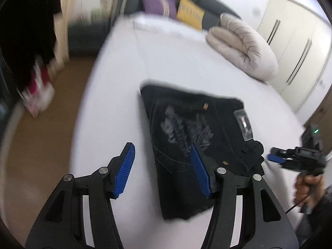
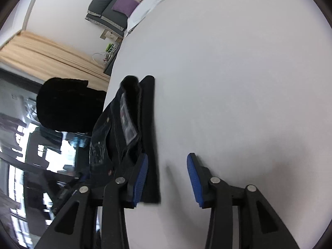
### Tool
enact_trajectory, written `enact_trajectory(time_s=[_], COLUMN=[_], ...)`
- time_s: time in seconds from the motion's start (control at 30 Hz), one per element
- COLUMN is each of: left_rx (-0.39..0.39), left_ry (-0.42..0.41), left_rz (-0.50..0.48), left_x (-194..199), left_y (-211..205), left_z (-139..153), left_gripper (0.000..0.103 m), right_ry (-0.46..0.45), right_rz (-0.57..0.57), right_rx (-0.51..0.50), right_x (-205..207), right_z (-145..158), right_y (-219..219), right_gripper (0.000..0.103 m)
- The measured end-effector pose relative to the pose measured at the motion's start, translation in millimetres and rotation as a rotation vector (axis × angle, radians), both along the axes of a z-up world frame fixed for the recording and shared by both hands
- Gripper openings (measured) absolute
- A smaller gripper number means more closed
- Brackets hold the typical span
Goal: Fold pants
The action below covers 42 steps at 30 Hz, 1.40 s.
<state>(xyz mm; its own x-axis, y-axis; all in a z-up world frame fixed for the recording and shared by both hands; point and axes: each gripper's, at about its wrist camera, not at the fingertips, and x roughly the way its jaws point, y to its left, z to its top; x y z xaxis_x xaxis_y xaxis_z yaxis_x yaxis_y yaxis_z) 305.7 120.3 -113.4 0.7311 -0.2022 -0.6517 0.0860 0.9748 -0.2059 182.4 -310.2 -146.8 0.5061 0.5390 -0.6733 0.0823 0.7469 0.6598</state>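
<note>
Black pants [image 1: 186, 145] are sitting folded into a compact bundle on the white bed [image 1: 124, 72], center of the left wrist frame, frayed grey patch facing up.

Left gripper [image 1: 164, 166] is hovering over the near edge with blue pads spread wide, gripping nothing; its right pad is overlapping the fabric in frame, contact unclear.

Right gripper [image 2: 167, 176] is sitting low at the bundle's side, jaws also spread, nothing pinched. In the right wrist view the pants [image 2: 132, 128] are running center-left, the left finger overlapping the fabric edge, the right finger over bare sheet.

Rolled beige duvet [image 1: 242, 45] is lying upper right; purple pillow [image 1: 158, 4] and yellow pillow [image 1: 189, 11] are at the top.
</note>
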Motion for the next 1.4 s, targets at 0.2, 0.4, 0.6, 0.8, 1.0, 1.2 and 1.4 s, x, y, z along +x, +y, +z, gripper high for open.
enact_trajectory(time_s=[0.2, 0.4, 0.6, 0.8, 1.0, 1.2, 1.4], left_rx=[0.264, 0.270, 0.193, 0.179, 0.200, 0.202, 0.202], left_ry=[-0.407, -0.373, -0.296, -0.139, -0.018, 0.023, 0.051], left_rz=[0.129, 0.254, 0.272, 0.273, 0.213, 0.204, 0.213], left_x=[-126.4, -185.3, -222.2, -236.5, -227.5, -219.8, -210.6], left_y=[-60.5, -84.3, -89.9, -96.0, -120.6, -130.2, -124.7], left_z=[111.4, 157.4, 160.7, 136.0, 92.8, 69.4, 55.4], left_gripper=[0.103, 0.103, 0.103, 0.103, 0.103, 0.103, 0.103], right_ry=[-0.270, -0.624, -0.772, -0.649, -0.456, -0.444, -0.458], right_rz=[-0.061, -0.199, -0.275, -0.181, -0.191, -0.163, -0.127], right_rx=[-0.245, -0.469, -0.610, -0.610, -0.618, -0.618, -0.651], right_x=[-53.6, -129.2, -197.6, -220.3, -222.1, -226.4, -232.1], right_z=[94.8, 195.8, 235.4, 214.5, 174.9, 168.0, 167.2], right_y=[34.9, 64.3, 67.6, 71.3, 75.0, 84.5, 97.4], right_gripper=[0.081, 0.103, 0.103, 0.103, 0.103, 0.103, 0.103])
